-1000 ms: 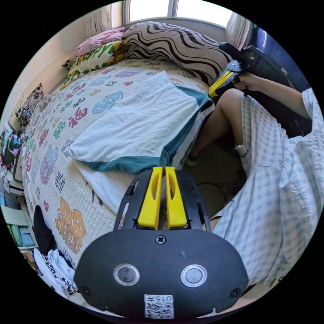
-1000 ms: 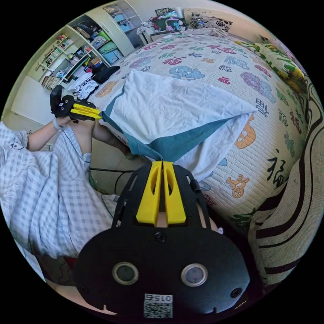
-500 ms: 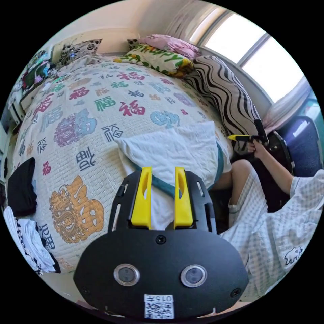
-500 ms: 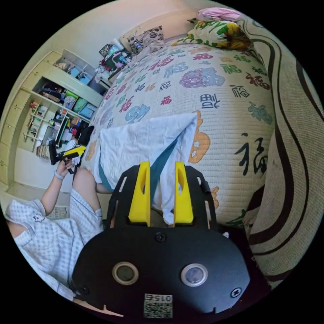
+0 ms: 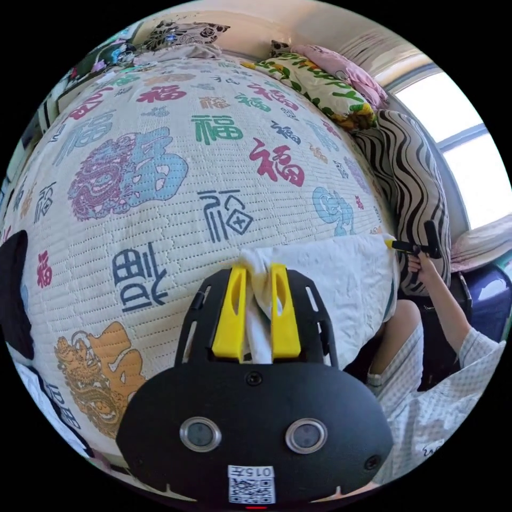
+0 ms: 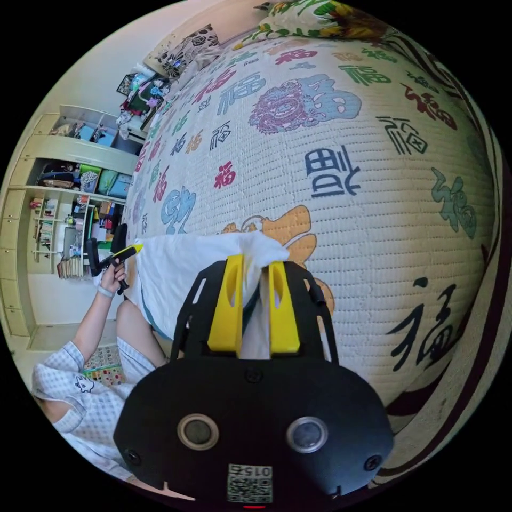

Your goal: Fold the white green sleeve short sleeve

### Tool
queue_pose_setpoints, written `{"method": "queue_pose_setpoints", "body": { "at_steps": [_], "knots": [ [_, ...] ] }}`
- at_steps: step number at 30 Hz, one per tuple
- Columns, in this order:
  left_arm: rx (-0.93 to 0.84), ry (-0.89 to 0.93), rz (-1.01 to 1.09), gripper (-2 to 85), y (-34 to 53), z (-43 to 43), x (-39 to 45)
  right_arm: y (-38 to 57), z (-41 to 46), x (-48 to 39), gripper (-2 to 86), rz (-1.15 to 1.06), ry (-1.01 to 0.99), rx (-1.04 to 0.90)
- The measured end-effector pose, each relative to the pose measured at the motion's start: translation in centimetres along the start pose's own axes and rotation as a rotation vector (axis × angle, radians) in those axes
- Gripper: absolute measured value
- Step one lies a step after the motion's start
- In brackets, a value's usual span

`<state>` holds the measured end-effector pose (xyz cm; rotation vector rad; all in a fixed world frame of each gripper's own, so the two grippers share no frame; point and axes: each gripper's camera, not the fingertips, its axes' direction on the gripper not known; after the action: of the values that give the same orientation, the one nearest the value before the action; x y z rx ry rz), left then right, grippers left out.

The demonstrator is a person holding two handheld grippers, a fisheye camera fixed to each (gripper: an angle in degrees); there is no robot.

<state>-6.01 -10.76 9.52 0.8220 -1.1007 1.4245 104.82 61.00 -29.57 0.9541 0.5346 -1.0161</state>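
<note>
Left gripper (image 5: 255, 274) and right gripper (image 6: 250, 269): we saw the 2 jaws of each nearly closed on bunched white shirt (image 5: 341, 272) cloth, at 12 o'clock, on the bedspread (image 5: 160, 160).

Shirt (image 5: 330, 277) on the bedspread (image 5: 160, 176) at its near edge, pillows (image 5: 320, 88) far behind.
</note>
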Motion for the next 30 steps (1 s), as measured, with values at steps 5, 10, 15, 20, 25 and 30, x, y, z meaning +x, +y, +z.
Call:
{"method": "queue_pose_setpoints", "body": {
  "at_steps": [5, 10, 15, 20, 25, 30],
  "knots": [
    [0.016, 0.141, 0.007, 2.3, -0.1, -2.0, -2.3, -0.7, -0.1, 0.9, 1.2, -0.009, -0.085, 0.011],
    [0.065, 0.186, 0.041, 1.9, -1.3, -5.7, -3.1, -2.1, -1.1, 0.3, 0.9, -0.036, -0.07, 0.049],
    [0.179, 0.2, 0.012, 2.9, -4.3, -8.6, -4.3, -5.3, -1.5, 0.4, 3.0, -0.015, -0.096, 0.16],
    [0.074, 0.14, -0.061, 5.4, -4.7, -6.7, -5.2, -7.1, 2.3, 1.3, 6.7, 0.079, 0.069, 0.078],
    [0.083, 0.153, -0.019, 8.2, 4.6, -9.4, -1.6, -0.6, 4.1, -0.6, 8.5, -0.149, 0.031, 0.083],
    [-0.009, 0.264, -0.079, 9.8, 15.8, -5.8, 4.5, 9.1, 10.8, -6.6, 9.9, -0.474, 0.072, -0.069]
  ]
}}
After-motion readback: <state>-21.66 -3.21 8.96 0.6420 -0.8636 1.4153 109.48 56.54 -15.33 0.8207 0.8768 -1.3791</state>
